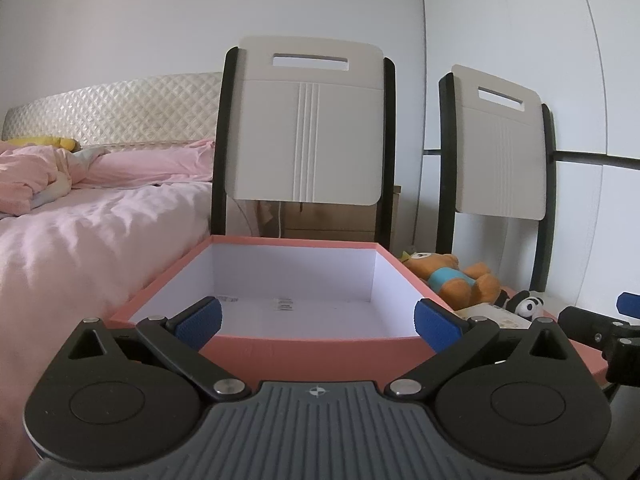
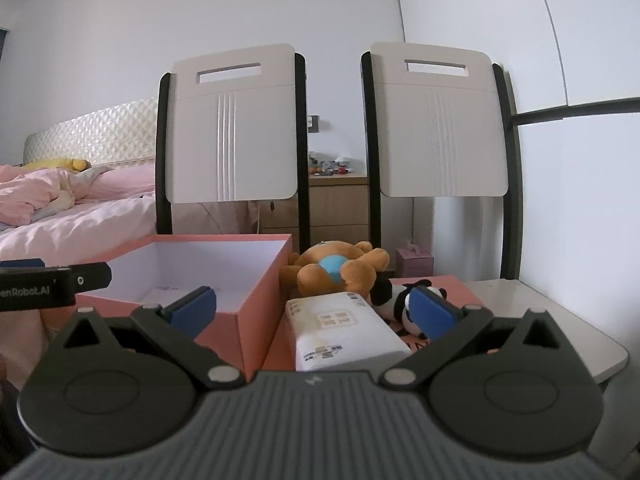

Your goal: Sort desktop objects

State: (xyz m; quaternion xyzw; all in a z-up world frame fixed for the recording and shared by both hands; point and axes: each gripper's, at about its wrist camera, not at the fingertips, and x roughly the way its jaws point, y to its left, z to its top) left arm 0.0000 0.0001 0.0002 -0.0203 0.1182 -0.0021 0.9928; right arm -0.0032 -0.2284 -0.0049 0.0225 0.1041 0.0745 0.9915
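An open pink box (image 1: 320, 350) with a white inside stands right in front of my left gripper (image 1: 318, 322), which is open with nothing between its fingers. Only small labels lie on the box floor. In the right wrist view the same box (image 2: 256, 304) is at the left. Beside it on the pink lid (image 2: 460, 284) lie an orange plush bear (image 2: 336, 270), a white tissue pack (image 2: 344, 330) and a small panda plush (image 2: 394, 298). My right gripper (image 2: 314, 312) is open just before the tissue pack, touching nothing. The bear (image 1: 456, 278) and panda (image 1: 528, 306) show at the left view's right.
Two white chair backs (image 2: 232, 128) (image 2: 440, 124) stand behind the table. A bed with pink bedding (image 1: 80, 232) lies to the left. A wooden nightstand (image 2: 338, 204) and a small pink box (image 2: 414, 262) are farther back. The white tabletop edge (image 2: 560, 320) runs at the right.
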